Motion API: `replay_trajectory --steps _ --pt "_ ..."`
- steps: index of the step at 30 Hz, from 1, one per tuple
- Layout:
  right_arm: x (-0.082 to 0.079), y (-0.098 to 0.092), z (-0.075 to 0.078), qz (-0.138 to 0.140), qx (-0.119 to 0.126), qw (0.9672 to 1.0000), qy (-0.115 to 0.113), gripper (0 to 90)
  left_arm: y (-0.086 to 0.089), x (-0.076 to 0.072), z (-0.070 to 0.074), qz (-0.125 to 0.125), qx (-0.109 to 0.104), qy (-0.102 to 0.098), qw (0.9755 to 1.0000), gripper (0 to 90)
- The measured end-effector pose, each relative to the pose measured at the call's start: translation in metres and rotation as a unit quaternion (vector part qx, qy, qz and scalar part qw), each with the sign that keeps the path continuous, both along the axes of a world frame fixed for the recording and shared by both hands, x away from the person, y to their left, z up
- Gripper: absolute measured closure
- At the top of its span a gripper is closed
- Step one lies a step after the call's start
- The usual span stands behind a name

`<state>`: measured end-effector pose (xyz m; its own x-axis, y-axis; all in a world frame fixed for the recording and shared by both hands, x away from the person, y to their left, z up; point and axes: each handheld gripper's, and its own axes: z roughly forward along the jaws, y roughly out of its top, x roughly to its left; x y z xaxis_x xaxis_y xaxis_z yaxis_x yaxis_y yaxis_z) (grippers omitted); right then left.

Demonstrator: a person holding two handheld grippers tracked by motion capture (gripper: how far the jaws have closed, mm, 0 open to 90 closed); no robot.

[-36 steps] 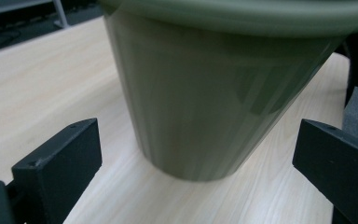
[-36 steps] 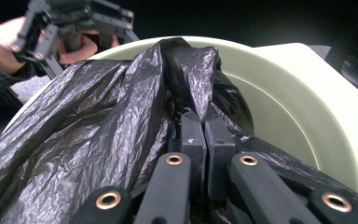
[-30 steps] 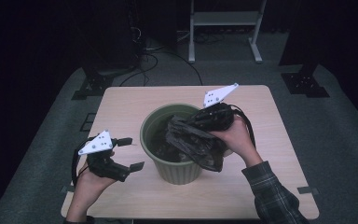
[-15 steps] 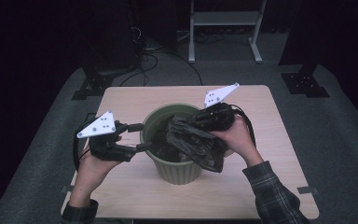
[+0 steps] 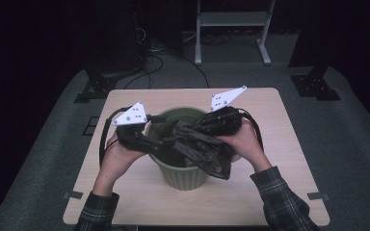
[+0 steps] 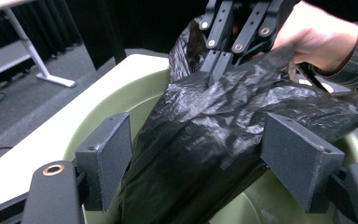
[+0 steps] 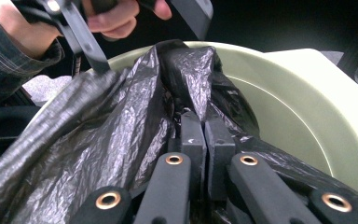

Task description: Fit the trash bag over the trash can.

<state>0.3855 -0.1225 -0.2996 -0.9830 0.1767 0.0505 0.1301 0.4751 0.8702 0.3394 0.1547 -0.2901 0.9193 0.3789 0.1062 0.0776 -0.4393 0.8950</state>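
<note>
A pale green bin (image 5: 183, 175) stands mid-table. A crumpled black plastic bag (image 5: 202, 151) lies across its mouth and droops over the front rim. My right gripper (image 5: 185, 131) reaches in from the right and is shut on a fold of the bag (image 7: 98, 140), its jaws (image 7: 204, 126) pinched together. My left gripper (image 5: 161, 144) comes over the left rim. Its jaws (image 6: 200, 158) have just been opening and stand wide apart, with the bag (image 6: 200, 126) bunched between them. Beyond the bag is the right gripper (image 6: 214, 70).
The bin sits on a light wooden table (image 5: 270, 192) with bare surface all round it. On the dark floor behind are a white stand (image 5: 231, 19), loose cables (image 5: 149, 53) and black stand feet (image 5: 91, 89).
My left gripper has moved from the table's front left up and rightward to the bin's rim and now straddles the bag. The right hand and the bag have stayed put.
</note>
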Motion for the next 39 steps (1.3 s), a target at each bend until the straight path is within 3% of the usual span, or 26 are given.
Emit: replay_trajectory --steps 2,8,10,13,16,19,24,31,35,39 --pt "0.000 0.000 0.000 0.002 0.002 1.0000 -0.001 88.4 -0.004 0.002 -0.002 -0.006 0.017 0.003 0.9998 26.1" --pt "0.000 0.000 0.003 0.004 0.018 0.9998 0.000 87.9 -0.007 0.003 -0.006 -0.032 0.038 0.017 0.9986 41.8" --pt "0.000 0.001 0.005 0.004 0.022 0.9997 -0.001 87.9 -0.009 0.002 -0.006 -0.045 0.048 0.025 0.9975 55.7" --pt "0.000 0.004 0.008 0.001 0.026 0.9997 -0.005 85.8 -0.010 0.000 -0.006 -0.043 0.060 0.046 0.9962 74.0" --pt "-0.002 0.002 0.009 -0.011 0.022 0.9996 -0.010 71.4 -0.007 0.000 -0.007 -0.019 0.063 0.055 0.9963 83.8" --pt "-0.004 -0.010 0.012 -0.022 0.032 0.9992 -0.011 68.3 -0.002 0.003 -0.007 0.003 0.055 0.064 0.9964 85.3" --pt "-0.008 -0.045 0.017 -0.050 0.045 0.9977 -0.012 64.6 0.004 0.003 -0.007 0.028 0.050 0.058 0.9967 85.3" --pt "-0.021 -0.098 0.006 -0.090 0.052 0.9945 -0.012 58.3 0.013 0.001 -0.005 0.056 0.043 0.056 0.9959 85.3" --pt "-0.030 -0.114 -0.002 -0.096 0.053 0.9940 -0.003 54.1 0.014 -0.001 -0.004 0.070 0.042 0.055 0.9951 85.3" --pt "-0.033 -0.115 -0.007 -0.092 0.066 0.9936 0.000 48.9 0.010 -0.003 -0.004 0.066 0.051 0.051 0.9952 85.1"
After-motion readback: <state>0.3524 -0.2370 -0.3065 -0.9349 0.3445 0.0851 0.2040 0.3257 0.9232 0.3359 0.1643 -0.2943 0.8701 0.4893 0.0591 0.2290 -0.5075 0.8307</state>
